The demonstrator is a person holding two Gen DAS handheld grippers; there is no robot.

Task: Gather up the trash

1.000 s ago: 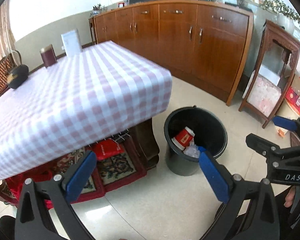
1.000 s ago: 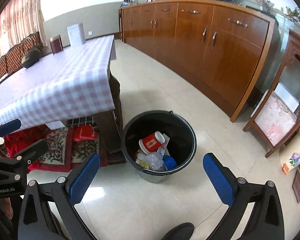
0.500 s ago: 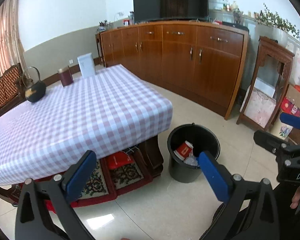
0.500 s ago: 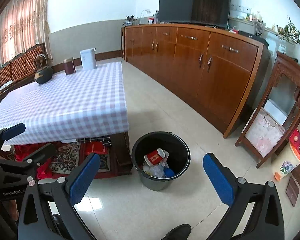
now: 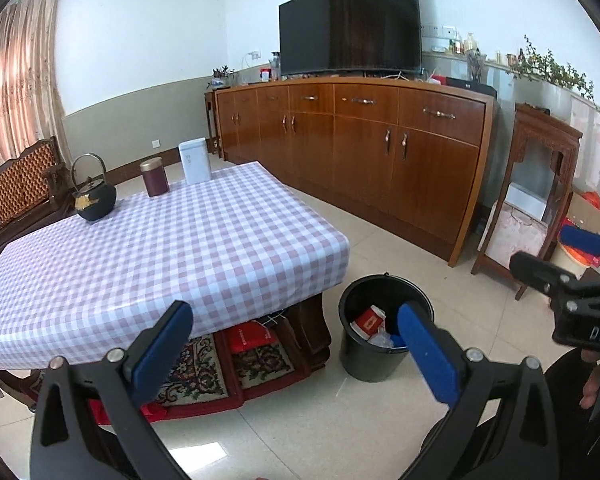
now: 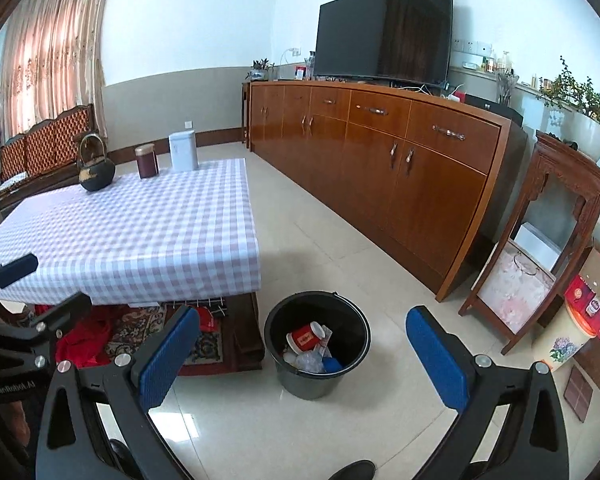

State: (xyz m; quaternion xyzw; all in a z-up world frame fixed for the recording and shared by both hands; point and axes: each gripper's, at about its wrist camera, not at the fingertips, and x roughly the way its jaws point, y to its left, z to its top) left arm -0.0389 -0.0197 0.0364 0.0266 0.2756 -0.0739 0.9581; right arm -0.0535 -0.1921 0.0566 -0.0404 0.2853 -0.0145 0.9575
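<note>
A black bucket (image 5: 364, 354) (image 6: 340, 376) stands on the tiled floor beside the low table. Inside it lie a red paper cup (image 5: 367, 321) (image 6: 305, 336), crumpled clear plastic (image 6: 309, 360) and a blue item (image 6: 332, 365). My left gripper (image 5: 296, 346) is open and empty, held high and well back from the bucket. My right gripper (image 6: 304, 356) is also open and empty, likewise raised and apart from the bucket. Each gripper shows at the edge of the other's view.
The low table (image 5: 172, 248) (image 6: 140, 232) wears a checked cloth and carries a black kettle (image 5: 94, 200), a dark red tin (image 5: 155, 178) and a white canister (image 5: 195, 161). A long wooden sideboard (image 5: 360, 148) with a TV (image 5: 350, 22) lines the wall. A wooden stand (image 6: 540, 248) and boxes (image 6: 588, 312) sit right.
Both grippers have risen and pulled back from the bucket, so it looks smaller and the TV and wall have come into view. Both stayed open and empty.
</note>
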